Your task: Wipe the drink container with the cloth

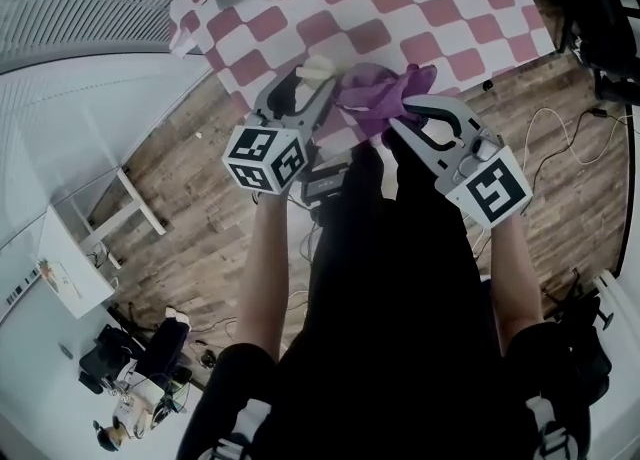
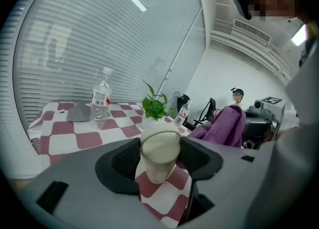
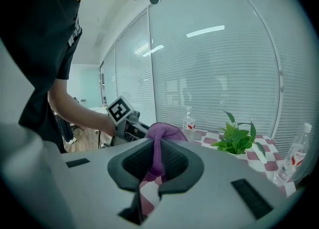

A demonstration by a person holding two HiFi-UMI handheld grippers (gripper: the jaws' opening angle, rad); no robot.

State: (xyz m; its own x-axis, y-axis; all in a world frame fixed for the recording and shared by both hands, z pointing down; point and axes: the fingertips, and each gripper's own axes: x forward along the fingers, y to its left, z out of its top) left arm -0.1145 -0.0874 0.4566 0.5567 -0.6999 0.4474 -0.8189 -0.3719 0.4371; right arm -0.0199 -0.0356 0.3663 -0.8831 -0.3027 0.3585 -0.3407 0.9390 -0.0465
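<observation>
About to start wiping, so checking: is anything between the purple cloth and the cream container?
Nothing visible does. The right tongs pinch the cloth close beside the container, which the left tongs grip; whether they touch is unclear.

No legible text in any view. Left cube (image 1: 266, 156) on the left gripper (image 1: 312, 78) and right cube (image 1: 490, 188) on the right gripper (image 1: 398, 116): black-and-white square marker patterns, no letters or digits. Bottle (image 2: 100, 104), ahead-left of the left gripper: red-and-white label, print too small to read. Second bottle (image 2: 183, 114), ahead and slightly right: red label, unreadable.
</observation>
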